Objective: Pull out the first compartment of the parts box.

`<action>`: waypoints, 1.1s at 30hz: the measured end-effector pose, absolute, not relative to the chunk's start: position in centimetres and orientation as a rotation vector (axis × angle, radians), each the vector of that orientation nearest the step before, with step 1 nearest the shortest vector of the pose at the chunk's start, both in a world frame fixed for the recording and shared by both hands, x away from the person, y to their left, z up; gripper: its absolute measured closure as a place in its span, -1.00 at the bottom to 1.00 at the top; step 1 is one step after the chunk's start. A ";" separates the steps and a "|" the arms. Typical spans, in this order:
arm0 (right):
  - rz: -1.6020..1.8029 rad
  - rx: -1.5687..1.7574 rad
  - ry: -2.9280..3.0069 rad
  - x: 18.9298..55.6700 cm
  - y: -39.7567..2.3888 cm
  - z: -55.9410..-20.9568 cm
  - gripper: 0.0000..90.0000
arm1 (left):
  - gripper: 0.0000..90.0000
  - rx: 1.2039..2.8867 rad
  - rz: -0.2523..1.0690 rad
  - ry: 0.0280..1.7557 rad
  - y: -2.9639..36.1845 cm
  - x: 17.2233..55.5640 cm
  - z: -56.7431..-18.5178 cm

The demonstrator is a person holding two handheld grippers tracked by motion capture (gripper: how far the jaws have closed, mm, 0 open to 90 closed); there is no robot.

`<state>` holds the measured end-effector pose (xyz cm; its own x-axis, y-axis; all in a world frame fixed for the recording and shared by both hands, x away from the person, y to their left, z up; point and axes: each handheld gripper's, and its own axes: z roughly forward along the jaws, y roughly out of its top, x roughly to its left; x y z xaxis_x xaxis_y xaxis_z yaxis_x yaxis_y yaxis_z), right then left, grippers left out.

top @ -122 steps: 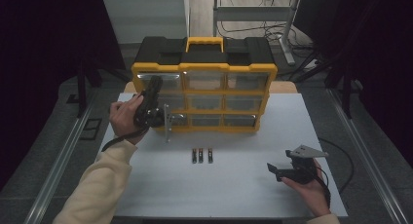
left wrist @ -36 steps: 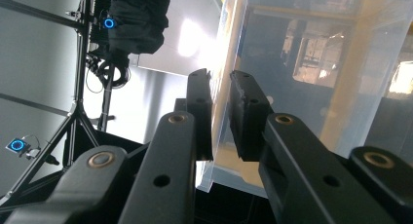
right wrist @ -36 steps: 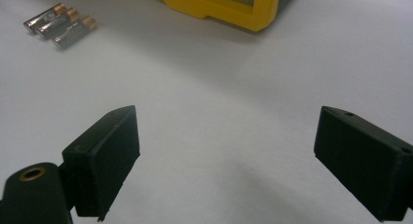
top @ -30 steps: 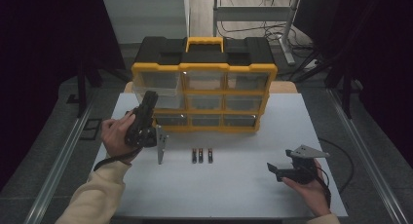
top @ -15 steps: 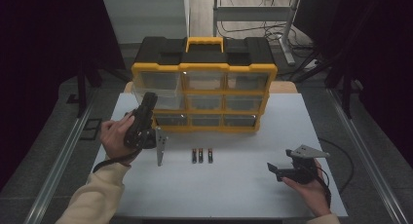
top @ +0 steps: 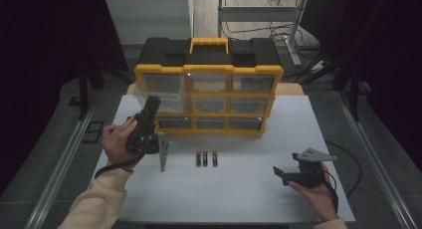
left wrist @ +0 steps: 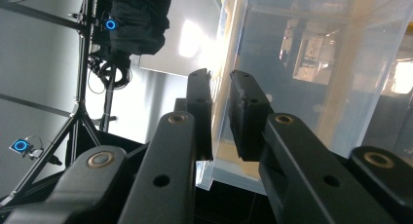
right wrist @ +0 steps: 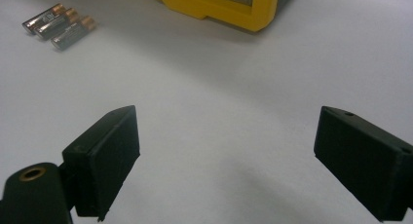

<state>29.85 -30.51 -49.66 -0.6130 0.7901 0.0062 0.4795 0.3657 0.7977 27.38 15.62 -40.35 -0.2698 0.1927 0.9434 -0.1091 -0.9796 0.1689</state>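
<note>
Since four seconds ago the left gripper (top: pixel 149 109) is lower, its nearly closed jaws pinching a clear drawer's (left wrist: pixel 311 73) front wall. Right gripper (top: pixel 286 173) rests wide open, empty, near three batteries (top: pixel 207 159).

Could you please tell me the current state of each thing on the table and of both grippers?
Left gripper: shut on the drawer's front wall.
Drawer: top left one, pulled partly out of the organizer, looks empty.
Organizer: upright, other drawers shut.
Batteries: three, lying side by side on the table, untouched.
Right gripper: open, empty, low over the table.
</note>
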 end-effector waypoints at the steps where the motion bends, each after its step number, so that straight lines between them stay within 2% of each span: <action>1: 1.126 1.108 2.254 29.8 -30.5 -49.7 -0.78 | 0.79 1.770 2.359 0.103 15.6 27.4 -40.4; 33: 1.125 1.113 2.257 29.8 -30.4 -49.7 -0.78 | 0.77 1.764 2.353 0.094 15.4 25.7 -40.5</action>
<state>29.84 -30.42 -49.67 -0.6127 0.7903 0.0101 0.4839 0.3650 0.7953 25.74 15.37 -40.46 -0.2686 0.1962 0.9430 -0.1205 -0.9782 0.1692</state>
